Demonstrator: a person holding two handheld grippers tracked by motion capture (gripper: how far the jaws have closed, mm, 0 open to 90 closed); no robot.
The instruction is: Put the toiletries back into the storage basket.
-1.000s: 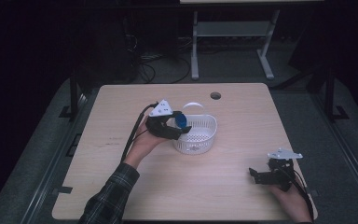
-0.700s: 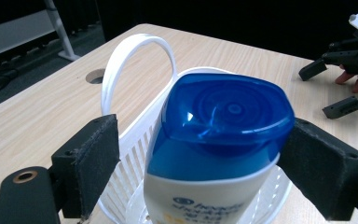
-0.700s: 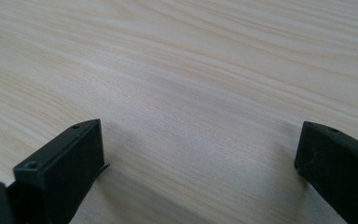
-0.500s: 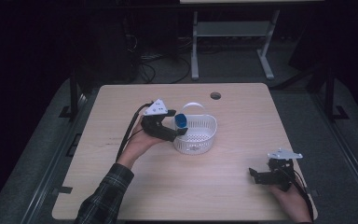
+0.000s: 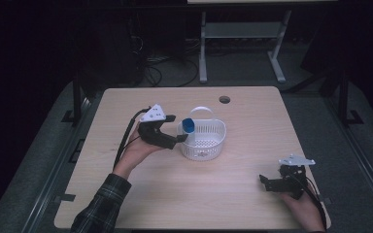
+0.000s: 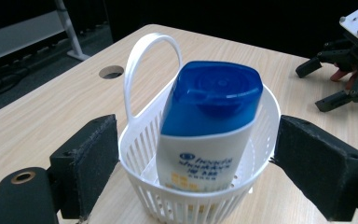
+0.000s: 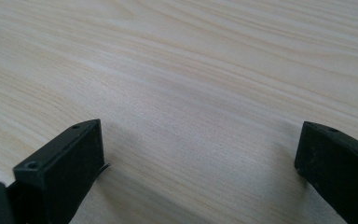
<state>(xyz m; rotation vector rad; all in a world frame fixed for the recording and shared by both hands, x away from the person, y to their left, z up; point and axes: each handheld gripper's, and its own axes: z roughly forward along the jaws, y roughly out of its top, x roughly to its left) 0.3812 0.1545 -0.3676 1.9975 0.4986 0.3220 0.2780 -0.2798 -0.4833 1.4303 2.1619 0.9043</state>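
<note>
A white slotted basket [image 5: 203, 140] with an upright loop handle [image 6: 142, 56] stands mid-table. Inside it a white shampoo bottle [image 6: 205, 158] with a blue cap [image 5: 188, 125] leans against the basket's left side. My left gripper [image 5: 177, 128] is open just left of the basket. In the left gripper view its jaws stand wide apart on either side of the basket and touch nothing [image 6: 200, 163]. My right gripper [image 5: 270, 183] rests low at the table's front right, far from the basket. It is open over bare wood [image 7: 200, 158], with nothing between its fingers.
The light wooden table [image 5: 141, 194] has a round cable hole [image 5: 224, 99] near its far edge. A grey metal stand [image 5: 243, 34] and cables on the floor lie behind the table. The other hand's gripper [image 6: 349, 70] shows far right in the left gripper view.
My left gripper has drawn back a little to the left, away from the basket. The bottle stays leaning inside the basket. The right gripper has not moved.
</note>
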